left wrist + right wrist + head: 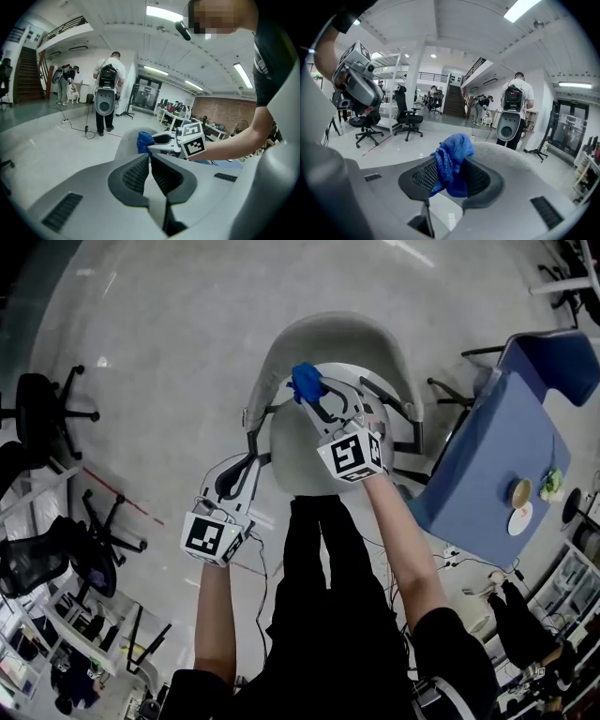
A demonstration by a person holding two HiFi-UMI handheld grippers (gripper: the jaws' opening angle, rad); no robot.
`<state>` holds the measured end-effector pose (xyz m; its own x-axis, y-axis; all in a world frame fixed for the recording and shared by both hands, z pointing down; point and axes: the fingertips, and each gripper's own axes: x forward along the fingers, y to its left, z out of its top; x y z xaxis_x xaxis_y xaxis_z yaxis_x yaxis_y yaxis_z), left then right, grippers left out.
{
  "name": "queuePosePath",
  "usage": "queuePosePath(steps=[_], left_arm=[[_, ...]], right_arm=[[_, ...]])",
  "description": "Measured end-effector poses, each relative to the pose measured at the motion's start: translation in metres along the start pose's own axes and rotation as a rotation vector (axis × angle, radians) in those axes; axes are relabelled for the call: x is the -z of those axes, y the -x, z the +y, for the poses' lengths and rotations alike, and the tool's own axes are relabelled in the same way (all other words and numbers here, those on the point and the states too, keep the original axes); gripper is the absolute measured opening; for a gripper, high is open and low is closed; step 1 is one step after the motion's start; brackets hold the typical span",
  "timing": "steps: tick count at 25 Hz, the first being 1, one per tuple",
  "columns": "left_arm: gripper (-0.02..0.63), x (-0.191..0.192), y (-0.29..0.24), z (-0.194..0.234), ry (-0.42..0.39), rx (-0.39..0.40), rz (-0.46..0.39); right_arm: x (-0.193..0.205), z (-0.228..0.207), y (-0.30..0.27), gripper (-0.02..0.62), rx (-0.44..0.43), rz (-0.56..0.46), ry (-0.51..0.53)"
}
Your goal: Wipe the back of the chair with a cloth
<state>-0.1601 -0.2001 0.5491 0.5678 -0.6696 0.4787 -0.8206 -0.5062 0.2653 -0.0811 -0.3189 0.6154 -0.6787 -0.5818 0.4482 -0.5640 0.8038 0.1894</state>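
A grey chair (334,339) stands in front of me, its curved back on the far side. My right gripper (310,396) is shut on a blue cloth (304,380) and holds it just inside the top of the chair back. In the right gripper view the cloth (451,161) is bunched between the jaws, and the fuzzy grey chair back (513,159) lies right behind it. My left gripper (254,429) is by the chair's left side, shut with nothing between its jaws. The left gripper view looks past the left gripper (150,158) to the cloth (144,141).
A blue table (497,456) with dishes stands close on the right, a blue chair (553,357) beyond it. Black office chairs (47,413) are at the left. A person with a backpack (107,93) stands farther off. Cables lie on the floor.
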Motion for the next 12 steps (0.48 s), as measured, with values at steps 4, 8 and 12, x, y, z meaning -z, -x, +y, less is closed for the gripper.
queuePosePath(steps=[4, 8, 12], left_arm=[[0.035, 0.018, -0.01, 0.01, 0.026, -0.026, 0.017], [0.035, 0.019, -0.014, 0.013, 0.042, -0.034, 0.006], [0.035, 0.02, -0.015, 0.016, 0.05, -0.036, 0.001]], right_arm=[[-0.005, -0.007, -0.023, 0.164, 0.005, -0.021, 0.032], [-0.009, -0.016, -0.047, 0.164, 0.01, -0.033, 0.051], [-0.007, -0.027, -0.062, 0.164, 0.03, -0.024, 0.031]])
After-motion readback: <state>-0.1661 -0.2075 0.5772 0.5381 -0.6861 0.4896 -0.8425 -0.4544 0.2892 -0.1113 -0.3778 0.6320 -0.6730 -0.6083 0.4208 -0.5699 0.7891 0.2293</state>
